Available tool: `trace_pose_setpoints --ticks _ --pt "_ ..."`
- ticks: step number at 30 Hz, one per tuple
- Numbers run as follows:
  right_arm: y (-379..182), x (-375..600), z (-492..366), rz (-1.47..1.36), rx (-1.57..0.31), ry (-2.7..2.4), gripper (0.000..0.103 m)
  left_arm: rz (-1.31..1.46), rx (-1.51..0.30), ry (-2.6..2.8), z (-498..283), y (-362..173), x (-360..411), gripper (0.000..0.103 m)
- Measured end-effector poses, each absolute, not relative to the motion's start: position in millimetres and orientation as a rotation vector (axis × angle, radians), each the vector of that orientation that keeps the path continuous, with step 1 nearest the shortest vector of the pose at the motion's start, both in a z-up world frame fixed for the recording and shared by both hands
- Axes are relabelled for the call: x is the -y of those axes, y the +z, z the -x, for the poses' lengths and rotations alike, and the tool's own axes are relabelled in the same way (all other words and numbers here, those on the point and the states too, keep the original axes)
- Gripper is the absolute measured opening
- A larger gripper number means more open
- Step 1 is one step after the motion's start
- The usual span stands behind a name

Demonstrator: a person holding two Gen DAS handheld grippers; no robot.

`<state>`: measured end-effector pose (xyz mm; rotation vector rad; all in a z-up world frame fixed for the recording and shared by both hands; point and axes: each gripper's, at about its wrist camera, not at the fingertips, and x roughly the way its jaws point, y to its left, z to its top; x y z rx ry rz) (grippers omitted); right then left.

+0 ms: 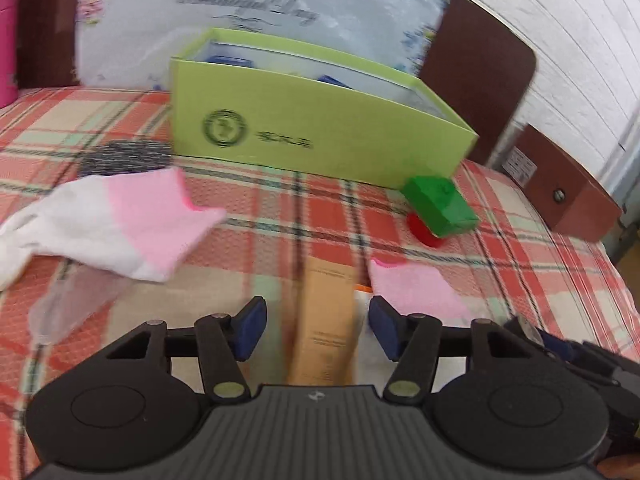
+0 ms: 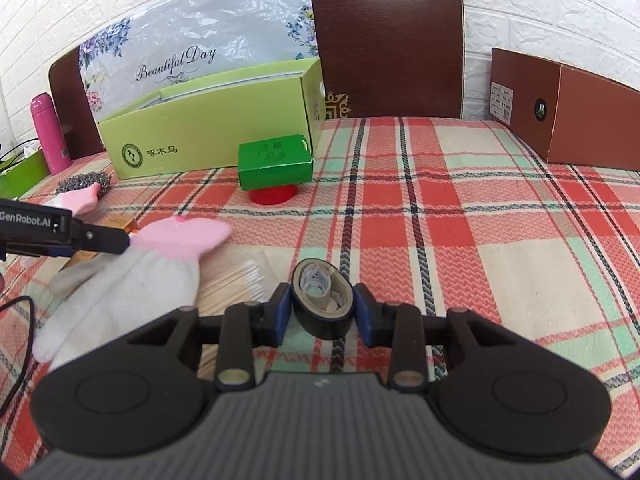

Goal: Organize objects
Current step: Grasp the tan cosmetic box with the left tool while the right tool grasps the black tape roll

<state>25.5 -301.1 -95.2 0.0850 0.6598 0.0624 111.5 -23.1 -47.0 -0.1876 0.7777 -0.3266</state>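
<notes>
While the plaid cloth (image 2: 460, 216) spreads under everything, the light green box (image 2: 208, 136) stands open at its far side against a floral bag (image 2: 180, 40), and a brown box (image 2: 576, 120) sits off to the right. Just in front of the green box, a small dark green carton (image 2: 275, 166) rests on a red lid (image 2: 273, 196). A pink-and-white sock (image 1: 120, 220) lies to the left, another (image 2: 132, 280) nearer the right gripper. The left gripper (image 1: 318, 328) has its fingers spread apart around a tan box (image 1: 324, 320) without pressing it. The right gripper (image 2: 322, 310) clamps a black tape roll (image 2: 322, 302) between its pads, above the cloth.
</notes>
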Motion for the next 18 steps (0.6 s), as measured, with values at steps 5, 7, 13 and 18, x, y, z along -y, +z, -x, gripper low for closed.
trace_pose_setpoints --ticks 5,7,13,18 --pt "-95.2 301.7 -26.6 -0.086 -0.662 0.065 0.034 0.158 -0.777 -0.227 -111.1 -51.4 -6.3 0.057" --pt "-94.8 302.7 -28.0 -0.091 -0.663 0.065 0.034 0.152 -0.782 -0.232 -109.7 -50.1 -7.1 0.057" --pt "-92.3 300.2 -23.8 -0.076 -0.669 0.067 0.047 0.088 -0.765 -0.265 -106.3 -53.5 7.4 0.063" --pt "-91.4 304.4 -23.5 -0.084 -0.674 0.055 0.047 0.167 -0.775 -0.230 -111.3 -52.1 -11.9 0.063"
